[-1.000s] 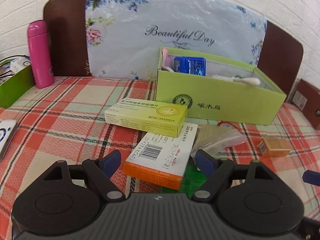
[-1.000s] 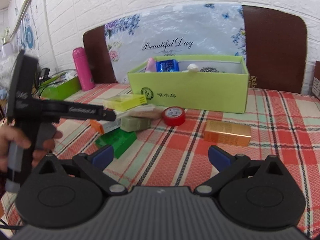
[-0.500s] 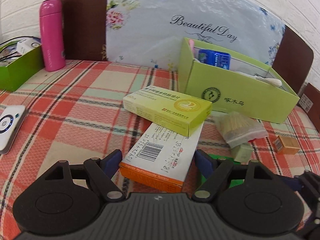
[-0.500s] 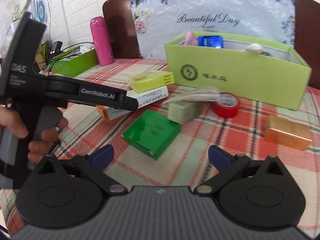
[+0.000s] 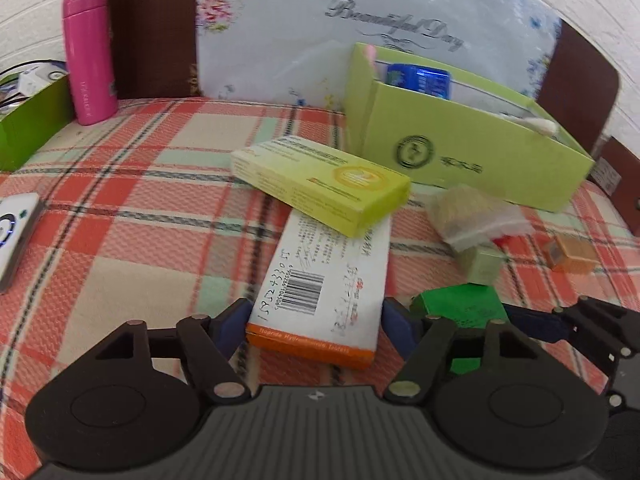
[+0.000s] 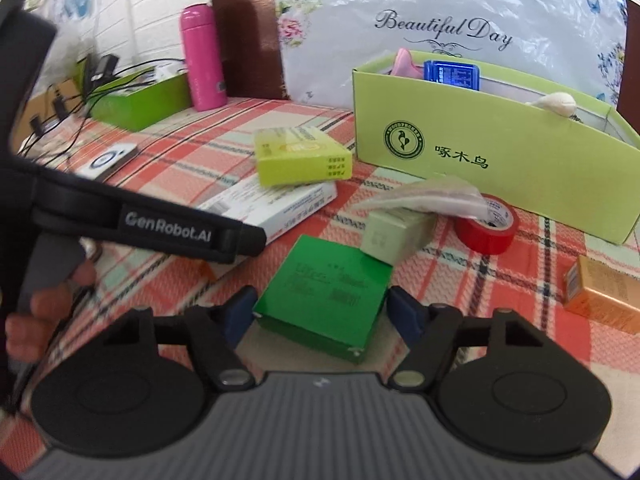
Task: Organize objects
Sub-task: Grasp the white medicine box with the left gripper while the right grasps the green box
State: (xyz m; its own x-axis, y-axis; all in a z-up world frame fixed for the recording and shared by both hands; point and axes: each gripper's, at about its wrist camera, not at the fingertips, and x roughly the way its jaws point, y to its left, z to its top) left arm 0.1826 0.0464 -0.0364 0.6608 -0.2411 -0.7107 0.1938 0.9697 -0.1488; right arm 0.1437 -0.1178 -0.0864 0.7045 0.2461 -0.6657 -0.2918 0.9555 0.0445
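— While both sets of jaws are closing, what sits between them?

— The left gripper [image 5: 314, 318] has the white and orange medicine box [image 5: 326, 280] between its blue pads, near end first. The pads stand just beside its long sides; I cannot tell whether they press yet. The right gripper [image 6: 322, 312] brackets the green box [image 6: 326, 296] the same way, with a sliver of gap showing at each pad.

— Where do those boxes lie?

— Both flat on the bench [image 5: 132, 216], which wears a red plaid cloth. A yellow-green medicine box [image 5: 320, 184] rests across the far end of the white and orange one. The green box lies to its right, and a pale green small box [image 6: 394, 236] touches the green box's far corner, with a clear plastic bag [image 6: 424, 198] draped on top of it.

— And the rest?

— A roll of red tape [image 6: 486, 226] lies just in front of the lime storage box [image 6: 500, 172], which already holds a blue pack [image 6: 452, 72] and a pink item. An orange-gold box [image 6: 600, 294] lies off to the right. At the far left stand a pink bottle [image 5: 88, 56] and a green tray [image 6: 136, 100] full of cables.

— Who holds the left tool?

— A hand [image 6: 44, 312] wrapped round its grip, seen from the right wrist camera.
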